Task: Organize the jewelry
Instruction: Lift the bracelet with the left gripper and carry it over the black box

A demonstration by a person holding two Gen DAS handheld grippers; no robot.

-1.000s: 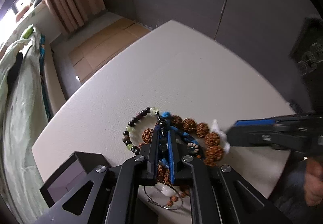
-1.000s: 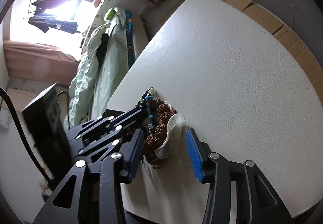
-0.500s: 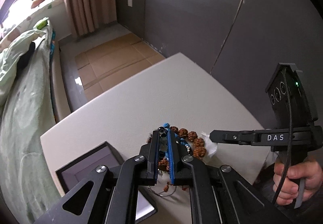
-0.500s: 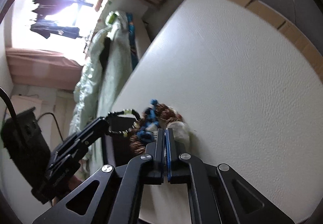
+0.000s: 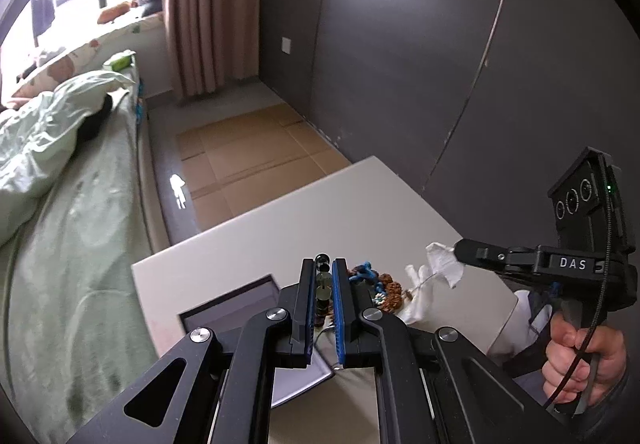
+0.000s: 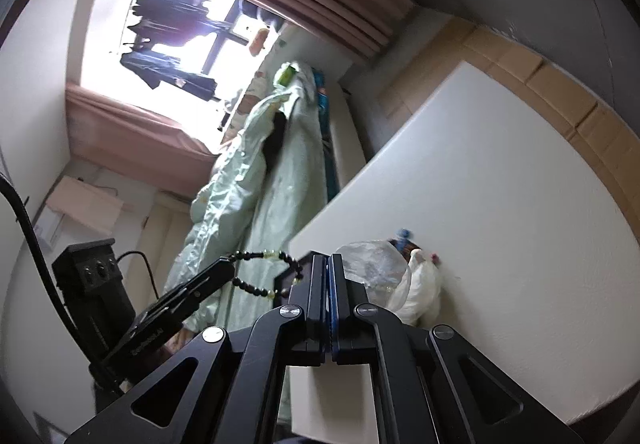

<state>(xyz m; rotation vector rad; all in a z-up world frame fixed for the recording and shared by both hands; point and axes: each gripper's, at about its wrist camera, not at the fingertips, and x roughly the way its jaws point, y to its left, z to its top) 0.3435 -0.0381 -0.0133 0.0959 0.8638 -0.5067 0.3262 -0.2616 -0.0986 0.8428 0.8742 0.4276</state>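
Observation:
My left gripper (image 5: 323,276) is shut on a black and pale-green bead bracelet (image 5: 322,286), held above a dark open jewelry box (image 5: 236,308). The bracelet hangs as a loop from that gripper in the right wrist view (image 6: 264,272). My right gripper (image 6: 329,268) is shut on a clear plastic bag (image 6: 372,264) and lifts it; in the left wrist view the bag (image 5: 442,262) hangs from its tip (image 5: 460,246). Brown seed beads and a blue cord (image 5: 374,278) lie on the white table (image 5: 304,224) below.
A bed with a pale-green quilt (image 5: 60,172) runs along the left of the table. Cardboard sheets (image 5: 248,152) cover the floor beyond the table's far edge. Dark wardrobe doors (image 5: 420,44) stand behind. A white bag (image 6: 420,296) lies on the table.
Both grippers have risen from the jewelry pile. The left one lifted the bead bracelet clear. The right one closed on the plastic bag and pulled it up.

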